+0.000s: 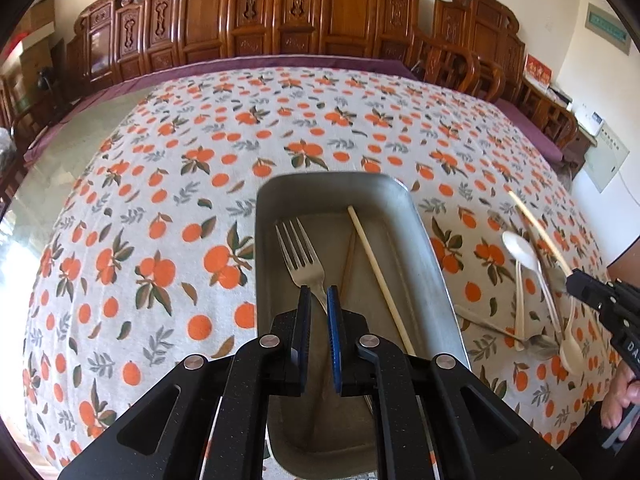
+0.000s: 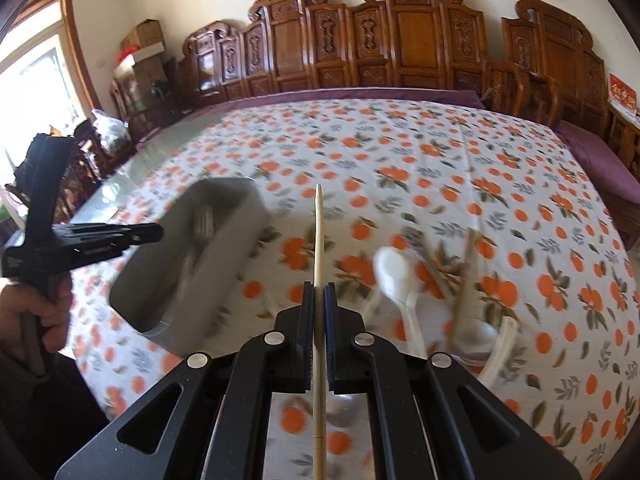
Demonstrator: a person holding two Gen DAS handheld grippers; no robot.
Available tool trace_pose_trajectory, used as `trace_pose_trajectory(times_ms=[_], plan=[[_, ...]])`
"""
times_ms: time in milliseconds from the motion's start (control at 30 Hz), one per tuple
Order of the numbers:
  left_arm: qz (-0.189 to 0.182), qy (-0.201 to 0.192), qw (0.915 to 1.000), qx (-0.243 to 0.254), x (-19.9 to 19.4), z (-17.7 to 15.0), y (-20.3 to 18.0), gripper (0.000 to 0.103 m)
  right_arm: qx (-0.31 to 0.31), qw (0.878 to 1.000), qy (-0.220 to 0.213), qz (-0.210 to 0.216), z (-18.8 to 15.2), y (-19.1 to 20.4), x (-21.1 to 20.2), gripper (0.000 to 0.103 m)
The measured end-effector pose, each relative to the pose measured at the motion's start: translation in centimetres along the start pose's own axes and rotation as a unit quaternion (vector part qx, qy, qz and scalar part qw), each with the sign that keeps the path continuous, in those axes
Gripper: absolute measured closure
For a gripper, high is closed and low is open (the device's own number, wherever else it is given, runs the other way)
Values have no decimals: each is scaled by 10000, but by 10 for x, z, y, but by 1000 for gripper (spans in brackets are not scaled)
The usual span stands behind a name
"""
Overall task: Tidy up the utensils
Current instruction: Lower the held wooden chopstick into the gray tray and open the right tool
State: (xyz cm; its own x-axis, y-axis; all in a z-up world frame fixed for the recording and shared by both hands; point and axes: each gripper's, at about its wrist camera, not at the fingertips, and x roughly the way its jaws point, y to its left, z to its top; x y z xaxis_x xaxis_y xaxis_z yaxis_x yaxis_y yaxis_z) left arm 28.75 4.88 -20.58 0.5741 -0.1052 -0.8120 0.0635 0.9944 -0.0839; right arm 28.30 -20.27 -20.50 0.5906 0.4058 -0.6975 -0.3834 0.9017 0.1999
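A grey metal tray (image 1: 424,240) holds a silver fork (image 1: 300,260) and a pale chopstick (image 1: 380,276). My left gripper (image 1: 318,294) hovers over the tray above the fork's handle, its jaws a little apart and empty. My right gripper (image 2: 319,290) is shut on a second chopstick (image 2: 318,236), held above the cloth to the right of the tray (image 2: 240,216); it also shows in the left wrist view (image 1: 538,232). White spoons (image 1: 520,256) and metal spoons (image 1: 540,344) lie on the cloth right of the tray. The right wrist view is blurred.
The table has an orange-print cloth (image 1: 180,200). Carved wooden chairs (image 1: 256,20) line its far side. More wooden chairs (image 1: 460,68) stand at the right. The left gripper and its hand show at the left of the right wrist view (image 2: 80,240).
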Motion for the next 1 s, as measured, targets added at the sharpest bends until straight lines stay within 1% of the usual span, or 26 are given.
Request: trace_pose_trajectory(times_ms=[133, 300, 433, 500, 533, 567, 700, 833, 900, 933, 1000], plan=[[-27, -98, 9999, -44, -7, 2, 6, 96, -76, 9995, -9, 296, 12, 34, 9, 97], [-64, -169, 9997, -166, -14, 3, 18, 96, 56, 9979, 45, 644, 26, 65, 27, 97], [-50, -249, 9992, -299, -20, 5, 31, 95, 163, 9963, 161, 827, 35, 88, 46, 97], [-19, -299, 9990, -341, -24, 6, 36, 92, 205, 9957, 236, 867, 37, 97, 56, 97], [5, -345, 9987, -375, -26, 6, 40, 89, 210, 9957, 288, 859, 39, 102, 62, 97], [27, -378, 9985, -407, -28, 7, 43, 88, 206, 9958, 319, 830, 39, 106, 66, 97], [64, -431, 9979, -484, -32, 7, 53, 88, 252, 9960, 493, 703, 39, 115, 87, 97], [110, -457, 9977, -491, -33, 7, 57, 88, 348, 9953, 595, 684, 36, 117, 100, 97], [111, -466, 9976, -502, -34, 7, 57, 88, 418, 9944, 639, 735, 36, 116, 105, 97], [109, -466, 9976, -507, -34, 8, 58, 88, 443, 9940, 627, 777, 35, 117, 106, 94], [96, -464, 9977, -494, -34, 8, 58, 88, 416, 9940, 592, 815, 36, 116, 106, 93]])
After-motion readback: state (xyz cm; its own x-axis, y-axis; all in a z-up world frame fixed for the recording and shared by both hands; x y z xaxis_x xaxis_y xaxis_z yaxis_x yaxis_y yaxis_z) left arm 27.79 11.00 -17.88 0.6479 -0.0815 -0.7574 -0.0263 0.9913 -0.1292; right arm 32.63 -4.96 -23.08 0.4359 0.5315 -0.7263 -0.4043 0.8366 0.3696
